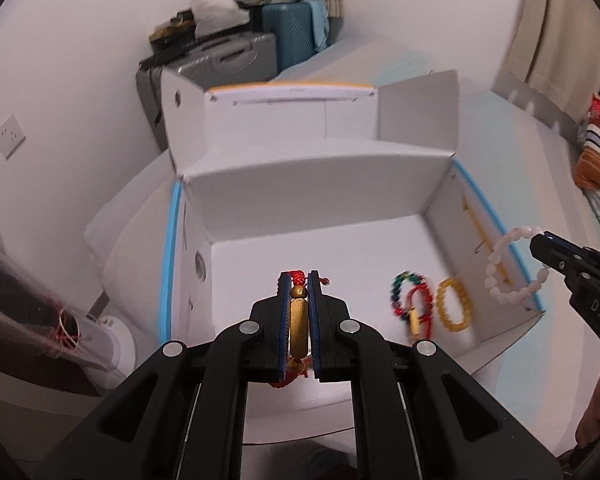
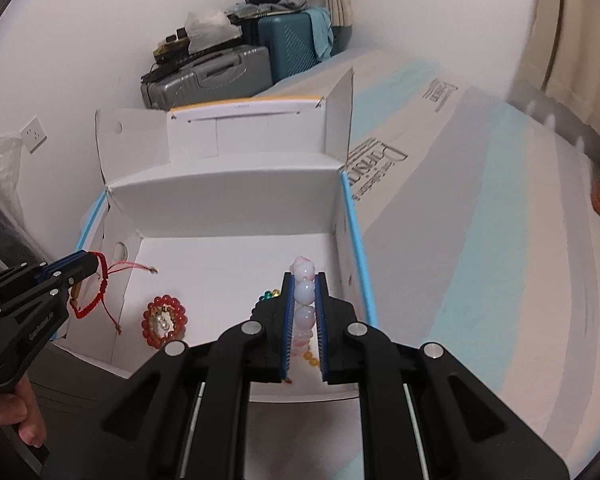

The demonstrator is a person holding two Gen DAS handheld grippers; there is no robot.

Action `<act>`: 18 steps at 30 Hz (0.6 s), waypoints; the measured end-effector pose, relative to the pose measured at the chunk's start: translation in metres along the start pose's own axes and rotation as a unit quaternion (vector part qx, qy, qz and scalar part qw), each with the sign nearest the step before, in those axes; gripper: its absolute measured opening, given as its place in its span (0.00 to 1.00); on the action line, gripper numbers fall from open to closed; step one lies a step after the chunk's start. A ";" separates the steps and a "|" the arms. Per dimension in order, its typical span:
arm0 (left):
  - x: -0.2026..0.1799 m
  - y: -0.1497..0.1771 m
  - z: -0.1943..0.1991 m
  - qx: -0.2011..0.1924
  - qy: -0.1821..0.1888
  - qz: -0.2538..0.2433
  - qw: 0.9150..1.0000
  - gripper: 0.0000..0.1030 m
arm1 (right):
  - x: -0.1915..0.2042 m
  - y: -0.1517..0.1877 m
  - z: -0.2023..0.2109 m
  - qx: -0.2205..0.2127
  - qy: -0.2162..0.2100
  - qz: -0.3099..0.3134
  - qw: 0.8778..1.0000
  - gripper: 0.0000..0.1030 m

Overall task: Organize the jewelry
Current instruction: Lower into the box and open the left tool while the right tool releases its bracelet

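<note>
An open white cardboard box with blue edge trim (image 1: 496,216) is sitting on a pale mattress with light blue stripes (image 2: 480,240), its tall rear flap (image 1: 316,184) standing upright and its side walls rising around a white floor. The middle and left of that floor are lying bare, leaving open room there, while the right part is holding beads. Behind the box a second white carton with a yellow top edge (image 2: 244,128) is standing close, and a grey hard-shell suitcase (image 2: 216,72) and a teal suitcase (image 2: 288,48) are stacked against the white wall.

The left gripper (image 1: 299,320) is hovering over the near left part of the box, its blue-padded jaws clenching a red braided cord bracelet with a long gold tube bead (image 1: 298,328); red cord ends are dangling beside the left wall in the right wrist view.

The right gripper (image 2: 305,312) is hanging at the right wall, jaws grasping a pale pink round-bead bracelet (image 2: 305,292), whose loop is drooping just outside the blue rim in the left wrist view.

On the floor are lying a multicoloured bead bracelet with a red cord (image 1: 410,300), a yellow amber-like bead bracelet (image 1: 454,306) just beside it, and a ring of red-orange beads (image 2: 164,322) nearer the left.
</note>
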State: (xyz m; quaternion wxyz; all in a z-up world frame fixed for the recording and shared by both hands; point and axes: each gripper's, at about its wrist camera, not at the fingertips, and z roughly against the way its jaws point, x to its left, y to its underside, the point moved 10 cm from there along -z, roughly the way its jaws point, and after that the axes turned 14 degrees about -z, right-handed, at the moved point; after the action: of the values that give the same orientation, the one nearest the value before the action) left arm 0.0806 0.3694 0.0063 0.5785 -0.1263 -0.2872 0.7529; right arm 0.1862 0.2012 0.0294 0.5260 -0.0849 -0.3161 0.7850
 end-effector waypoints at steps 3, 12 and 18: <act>0.004 0.007 -0.010 0.011 0.004 0.006 1.000 0.07 | 0.002 0.008 -0.011 0.013 0.006 0.002 1.000 0.09; 0.004 0.021 -0.032 0.036 0.015 0.019 0.999 0.07 | 0.004 0.020 -0.037 0.047 0.018 0.003 0.999 0.09; 0.006 0.023 -0.038 0.044 0.011 0.020 0.999 0.10 | 0.003 0.023 -0.042 0.054 0.023 0.003 0.998 0.11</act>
State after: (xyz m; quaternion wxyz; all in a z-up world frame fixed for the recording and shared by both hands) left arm 0.0803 0.3817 -0.0366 0.5713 -0.1142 -0.2449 0.7750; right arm 0.1862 0.2156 -0.0168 0.5342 -0.0756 -0.2610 0.8005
